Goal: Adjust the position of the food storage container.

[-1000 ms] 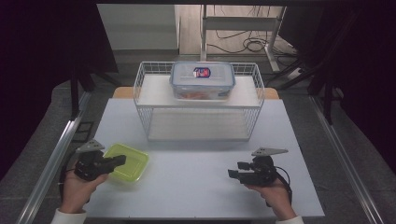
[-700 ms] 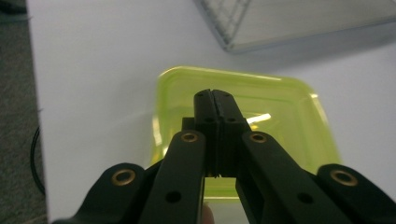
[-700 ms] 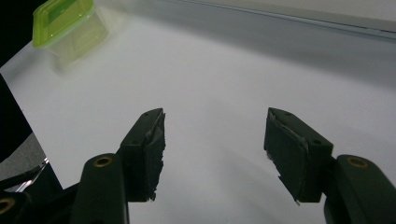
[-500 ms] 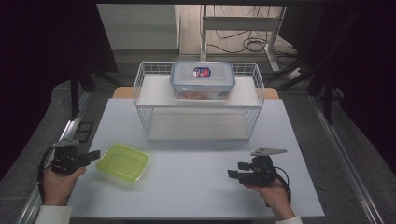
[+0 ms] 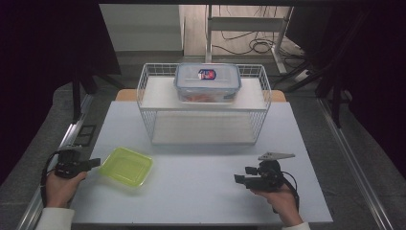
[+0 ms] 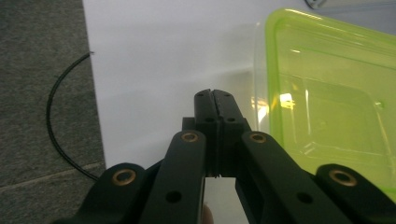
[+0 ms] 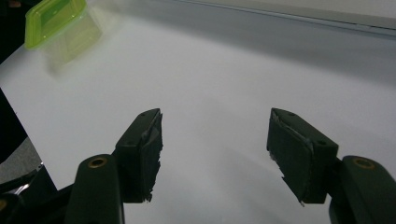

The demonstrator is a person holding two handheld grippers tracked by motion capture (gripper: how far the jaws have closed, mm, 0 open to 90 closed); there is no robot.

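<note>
A lime-green plastic container [image 5: 127, 166] lies on the white table [image 5: 201, 196] near its front left corner. My left gripper [image 5: 95, 163] hangs at the table's left edge and points at the container. In the left gripper view its jaws [image 6: 215, 95] are pressed together with nothing between them, just short of the green container [image 6: 327, 107]. My right gripper [image 5: 238, 178] rests low at the front right, pointing left. Its jaws [image 7: 215, 126] stand open over bare table and have just been opening, with nothing between them. The green container [image 7: 56, 21] lies far ahead of them.
A white wire basket [image 5: 143, 96] stands at the back middle of the table. A clear food box with a blue-rimmed lid [image 5: 207, 81] sits in its rear part. Dark floor and a metal rail [image 5: 72, 132] run along the left side.
My left gripper has pulled back leftward and down from over the green container to the table's left edge. The right hand has stayed in place.
</note>
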